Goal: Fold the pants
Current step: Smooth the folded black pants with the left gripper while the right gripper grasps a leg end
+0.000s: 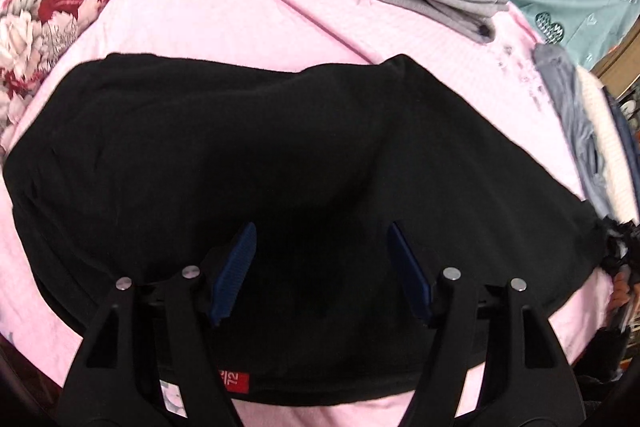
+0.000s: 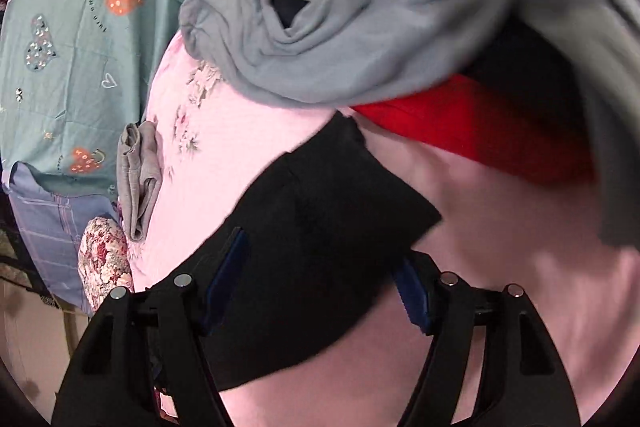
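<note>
Black pants (image 1: 256, 155) under left tongs (image 1: 320, 267), between right tongs (image 2: 320, 267)

Our left gripper (image 1: 322, 269) is a matte black plastic frame: two wedge-shaped arms with slot cut-outs, each topped by a pair of round silver screws. Its fingers (image 1: 236, 271) carry ribbed dark blue pads. A small red label with white digits sits low between the arms. Our right gripper (image 2: 318, 281) looks the same, black arms, silver screws, and blue-padded fingers (image 2: 414, 297).

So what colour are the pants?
Black pants, with a small red tag; the left wrist view shows them best.
</note>
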`<state>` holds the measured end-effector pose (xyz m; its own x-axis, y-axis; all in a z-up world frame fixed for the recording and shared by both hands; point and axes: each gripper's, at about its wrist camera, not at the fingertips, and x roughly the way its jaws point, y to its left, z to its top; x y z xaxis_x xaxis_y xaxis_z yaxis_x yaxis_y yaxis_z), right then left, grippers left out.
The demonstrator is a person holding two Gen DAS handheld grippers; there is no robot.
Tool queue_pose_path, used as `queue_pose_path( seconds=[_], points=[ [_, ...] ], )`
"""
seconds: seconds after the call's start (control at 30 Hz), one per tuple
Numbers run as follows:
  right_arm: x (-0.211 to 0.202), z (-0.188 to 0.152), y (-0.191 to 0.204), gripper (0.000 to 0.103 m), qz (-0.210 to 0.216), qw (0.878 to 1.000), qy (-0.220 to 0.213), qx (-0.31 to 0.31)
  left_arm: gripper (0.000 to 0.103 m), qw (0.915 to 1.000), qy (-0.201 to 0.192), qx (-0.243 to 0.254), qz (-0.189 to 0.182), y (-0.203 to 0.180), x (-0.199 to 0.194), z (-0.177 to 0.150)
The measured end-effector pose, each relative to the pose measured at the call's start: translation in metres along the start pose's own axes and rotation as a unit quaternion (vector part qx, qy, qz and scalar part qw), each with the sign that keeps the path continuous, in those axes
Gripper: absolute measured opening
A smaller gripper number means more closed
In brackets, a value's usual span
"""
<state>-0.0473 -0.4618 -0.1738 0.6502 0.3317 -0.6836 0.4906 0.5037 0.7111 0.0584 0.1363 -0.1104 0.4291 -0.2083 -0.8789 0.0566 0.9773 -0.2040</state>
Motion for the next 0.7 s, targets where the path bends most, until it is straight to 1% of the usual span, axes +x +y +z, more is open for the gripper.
queue_pose_path(
  seconds=[0.07,0.1,0.13,0.17,0.2,0.27,0.37,0.43,0.5,0.6,0.67,0.7],
  points=[
    [0.009,0.006,0.004,0.07,0.013,1.0,0.004,-0.01,0.069,0.9998,0.0,0.007,0.016,-0.005,0.0,0.0],
    [0.013,0.007,0.004,0.052,0.009,1.0,0.003,-0.017,0.069,0.9997,0.001,0.009,0.024,-0.008,0.0,0.0],
    [0.016,0.006,0.003,0.026,-0.009,1.0,0.003,-0.02,0.068,0.9995,0.002,0.011,0.029,-0.012,-0.001,0.001],
    [0.017,0.005,0.0,0.026,-0.004,1.0,0.0,-0.021,0.067,0.9994,0.002,0.015,0.03,-0.016,-0.003,0.002],
    [0.015,0.004,-0.001,0.023,-0.003,1.0,-0.003,-0.019,0.067,0.9993,-0.001,0.026,0.026,-0.026,-0.008,0.005],
    [0.007,0.0,0.004,0.023,-0.012,0.999,-0.019,-0.034,0.067,0.9985,-0.011,0.053,0.012,-0.051,-0.017,0.011],
    [-0.011,-0.008,0.023,0.022,-0.014,0.996,-0.048,-0.069,0.067,0.9929,-0.002,0.114,-0.034,-0.113,-0.022,0.019],
    [-0.023,-0.012,0.032,0.022,-0.006,0.995,-0.061,-0.077,0.067,0.9852,0.016,0.153,-0.074,-0.164,-0.015,0.022],
    [-0.028,-0.015,0.04,0.022,-0.008,0.994,-0.069,-0.087,0.067,0.9754,0.037,0.186,-0.113,-0.216,-0.001,0.02],
    [-0.03,-0.018,0.053,0.022,-0.022,0.99,-0.079,-0.114,0.067,0.9612,0.057,0.226,-0.147,-0.286,0.022,0.008],
    [-0.026,-0.021,0.058,0.022,-0.026,0.989,-0.074,-0.122,0.059,0.9529,0.064,0.253,-0.154,-0.323,0.036,0.0],
    [-0.025,-0.023,0.06,0.022,-0.024,0.989,-0.071,-0.124,0.05,0.9495,0.067,0.264,-0.155,-0.34,0.044,-0.005]
  ],
)
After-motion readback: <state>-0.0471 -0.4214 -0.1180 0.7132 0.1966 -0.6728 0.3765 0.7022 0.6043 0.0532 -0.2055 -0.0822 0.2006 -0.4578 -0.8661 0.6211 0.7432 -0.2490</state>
